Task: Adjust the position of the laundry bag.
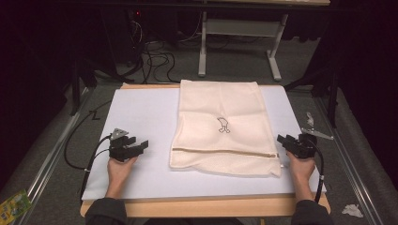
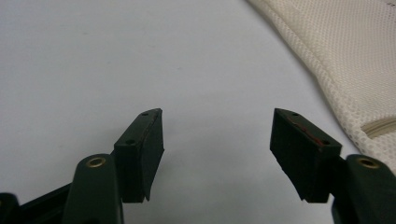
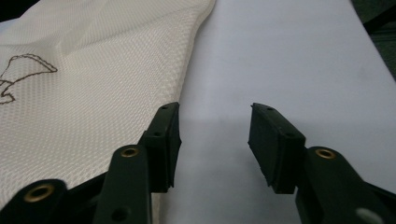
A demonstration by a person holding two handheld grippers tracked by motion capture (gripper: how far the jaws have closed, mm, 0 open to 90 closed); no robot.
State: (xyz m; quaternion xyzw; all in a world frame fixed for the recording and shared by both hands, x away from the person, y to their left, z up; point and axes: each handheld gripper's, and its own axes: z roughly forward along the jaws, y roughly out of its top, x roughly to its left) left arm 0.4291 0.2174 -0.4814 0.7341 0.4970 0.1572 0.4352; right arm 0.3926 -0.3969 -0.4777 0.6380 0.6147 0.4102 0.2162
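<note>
A cream mesh laundry bag (image 1: 220, 126) lies flat on the white table mat (image 1: 141, 117), with a small dark embroidered figure (image 1: 223, 124) at its centre and a zipper line (image 1: 225, 153) near its front end. My left gripper (image 1: 141, 146) rests to the left of the bag, open, with bare mat between its jaws; the left gripper view shows the bag's edge (image 2: 345, 60) off to the right. My right gripper (image 1: 283, 139) sits at the bag's right edge, open. In the right gripper view its left jaw lies over the bag's edge (image 3: 93, 84), and bare mat shows between the pads.
The mat covers a wooden table whose front edge (image 1: 206, 205) is near the person. A metal bracket (image 1: 317, 132) and crumpled white scraps (image 1: 352, 210) lie on the grey floor at the right. Cables (image 1: 157, 58) and a white table frame (image 1: 239, 28) stand beyond.
</note>
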